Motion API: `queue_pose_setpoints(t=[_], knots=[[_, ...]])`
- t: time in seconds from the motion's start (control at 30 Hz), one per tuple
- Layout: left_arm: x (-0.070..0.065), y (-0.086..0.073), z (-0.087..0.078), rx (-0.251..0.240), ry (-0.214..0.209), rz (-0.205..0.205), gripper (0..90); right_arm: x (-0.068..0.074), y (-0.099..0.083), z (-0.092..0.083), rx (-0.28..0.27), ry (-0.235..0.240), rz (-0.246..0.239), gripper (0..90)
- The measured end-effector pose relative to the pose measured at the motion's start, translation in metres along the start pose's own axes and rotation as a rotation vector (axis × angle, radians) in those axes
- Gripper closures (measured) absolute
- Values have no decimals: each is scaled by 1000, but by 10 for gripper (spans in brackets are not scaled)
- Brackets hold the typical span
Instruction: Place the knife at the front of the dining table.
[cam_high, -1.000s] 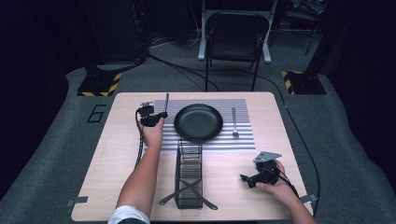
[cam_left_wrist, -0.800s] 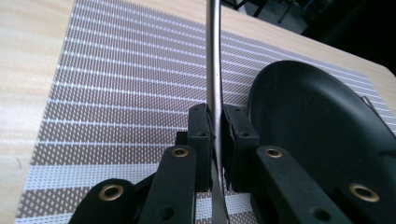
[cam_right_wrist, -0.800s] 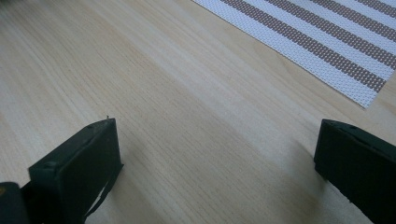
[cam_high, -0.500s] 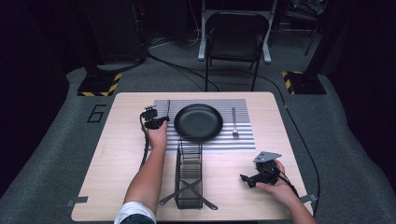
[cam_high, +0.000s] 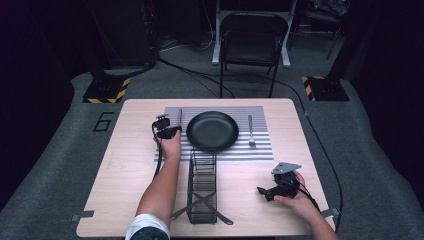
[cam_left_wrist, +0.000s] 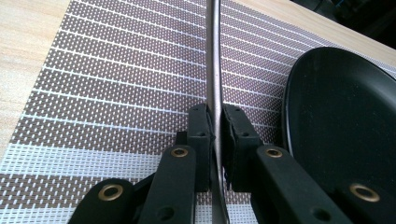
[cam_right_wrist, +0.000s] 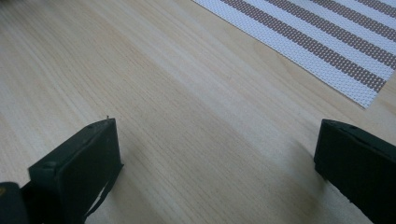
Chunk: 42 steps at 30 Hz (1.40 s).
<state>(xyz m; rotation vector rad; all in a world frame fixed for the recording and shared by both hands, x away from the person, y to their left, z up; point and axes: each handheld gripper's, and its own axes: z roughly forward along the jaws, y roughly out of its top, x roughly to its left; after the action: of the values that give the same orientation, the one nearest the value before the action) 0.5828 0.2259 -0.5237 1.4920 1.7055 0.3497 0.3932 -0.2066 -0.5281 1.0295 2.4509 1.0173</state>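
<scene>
My left gripper (cam_high: 167, 131) is shut on the handle of a slim metal utensil (cam_high: 180, 117). It stands on the striped placemat (cam_high: 167, 155), just left of the black plate (cam_high: 212, 131). In the left gripper view the utensil (cam_left_wrist: 212, 56) runs edge-on away from the pinching jaws, low over the placemat (cam_left_wrist: 116, 84), with the plate (cam_left_wrist: 341, 121) at the right. A fork (cam_high: 251, 131) lies on the mat right of the plate. My right gripper (cam_high: 265, 191) rests on the table near its front right corner. In the right gripper view, its jaws (cam_right_wrist: 217, 140) stand open with bare wood between them.
A black wire rack (cam_high: 202, 187) stands on the wooden table (cam_high: 125, 165) between my two forearms, in front of the plate. A folding chair (cam_high: 248, 35) stands beyond the far edge. The placemat's corner (cam_right_wrist: 355, 60) lies ahead of the right gripper.
The left hand has come down and slightly nearer with the utensil, which now lies low along the placemat. The right hand has kept still.
</scene>
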Motion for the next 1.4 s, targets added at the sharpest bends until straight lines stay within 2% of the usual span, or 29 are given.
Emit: queue_pose_setpoints(t=[0.37,0.77,0.87,0.93,1.07,1.4], knots=[[-2,-1,0,-7,11,22,820,0,0,0,0,1,0,0],[0,0,1,-3,0,19,816,0,0,0,1,0,3,0],[0,0,0,-10,2,34,798,0,0,0,0,0,0,0],[0,1,-1,-7,27,58,765,0,0,0,0,1,1,0],[1,2,-3,1,39,84,755,0,0,0,0,0,0,0],[3,5,-6,3,33,92,709,0,0,0,0,0,1,0]])
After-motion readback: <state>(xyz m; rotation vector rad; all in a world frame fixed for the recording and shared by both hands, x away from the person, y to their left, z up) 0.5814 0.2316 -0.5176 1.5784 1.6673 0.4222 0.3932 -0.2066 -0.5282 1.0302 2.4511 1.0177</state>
